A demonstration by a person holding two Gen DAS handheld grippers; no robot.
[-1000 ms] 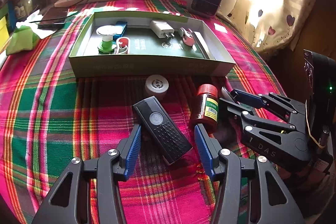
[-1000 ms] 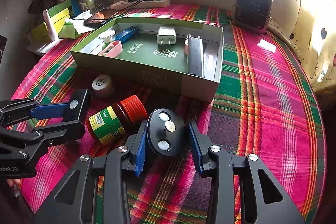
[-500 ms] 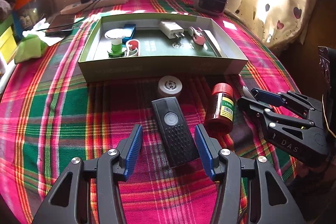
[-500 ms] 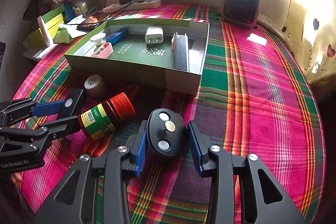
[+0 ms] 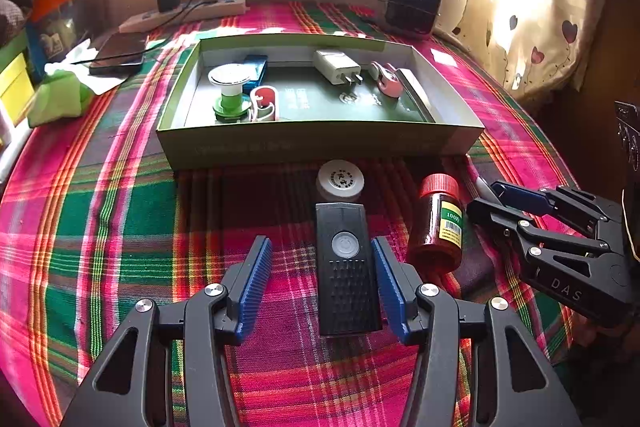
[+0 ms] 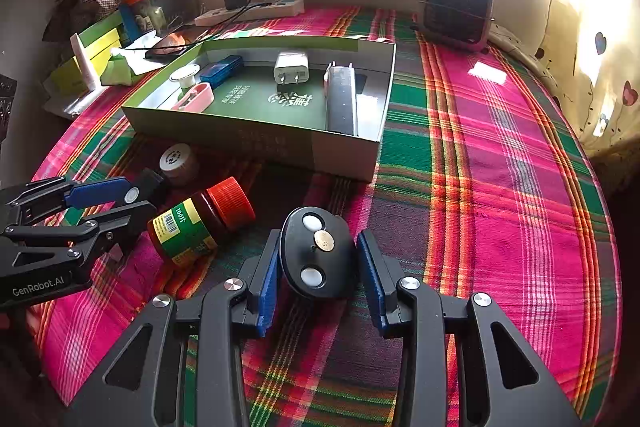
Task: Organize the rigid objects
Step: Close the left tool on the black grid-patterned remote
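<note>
Plaid tabletop (image 5: 120, 227): my left gripper (image 5: 322, 279) spread wide, straddling black remote (image 5: 346, 279); my right gripper (image 6: 316, 267) clamping black oval device (image 6: 316, 255); red-capped bottle (image 6: 200, 223) lying between; green tray (image 6: 352, 151) beyond.

Print on the white round cap (image 5: 340, 180): too small to read.
Black rectangular remote (image 6: 150, 183): mostly hidden behind left hand-held gripper (image 6: 120, 203).

Right half of the plaid cloth (image 6: 500, 187) lies bare up to the heater (image 6: 456, 7) at the far edge; the green box (image 6: 344, 151), white jar (image 6: 176, 159) and red-capped bottle (image 6: 200, 223) crowd the left
</note>
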